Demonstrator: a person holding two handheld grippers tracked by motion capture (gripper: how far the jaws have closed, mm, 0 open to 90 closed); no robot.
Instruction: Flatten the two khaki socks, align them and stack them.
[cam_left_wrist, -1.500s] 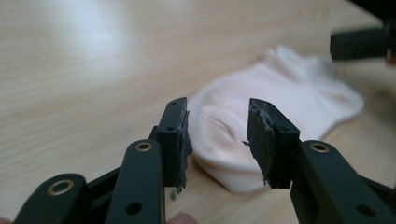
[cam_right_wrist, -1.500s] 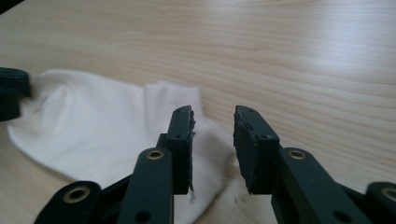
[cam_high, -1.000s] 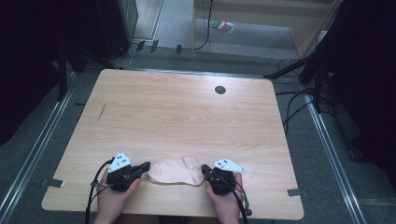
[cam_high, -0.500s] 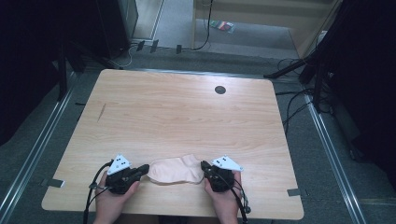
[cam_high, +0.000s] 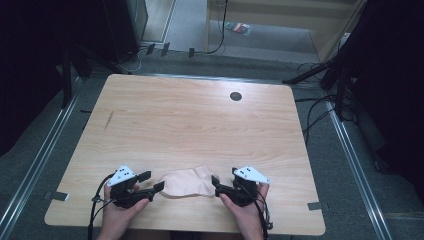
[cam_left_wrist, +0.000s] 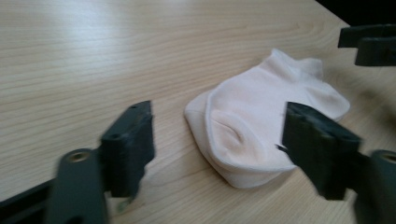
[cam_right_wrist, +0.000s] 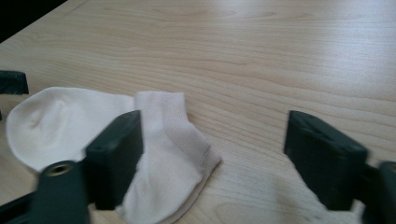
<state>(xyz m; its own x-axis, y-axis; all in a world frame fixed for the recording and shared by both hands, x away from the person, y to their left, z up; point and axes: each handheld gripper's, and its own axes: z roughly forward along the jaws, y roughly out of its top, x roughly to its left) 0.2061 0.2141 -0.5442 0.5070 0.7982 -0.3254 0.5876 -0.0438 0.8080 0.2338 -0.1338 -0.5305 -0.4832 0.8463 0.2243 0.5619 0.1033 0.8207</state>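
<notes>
Both sets of tongs have just sprung apart and grip nothing. The left tongs (cam_high: 152, 182) sit at the toe end of the sock (cam_high: 186, 182), their jaws standing wide to either side of it in the left gripper view, with the rounded toe (cam_left_wrist: 243, 140) lying free between them. The right tongs (cam_high: 216, 184) sit at the opposite end, by the ribbed cuff (cam_right_wrist: 180, 135); in the right gripper view one jaw stands in front of the cuff without pressing on it, the other stands well out over bare wood. The sock itself lies flat on the surface (cam_high: 200, 120), near the edge closest to the person, between the two hands. It looks light, soft and limp, a thin pale knit that should fold or bunch wherever it goes unsupported and should not slip much in rubbery pads. The doubled fabric at the cuff and the seamed toe look like the firmest places to pinch; a grip at mid-length would probably let both ends droop.
</notes>
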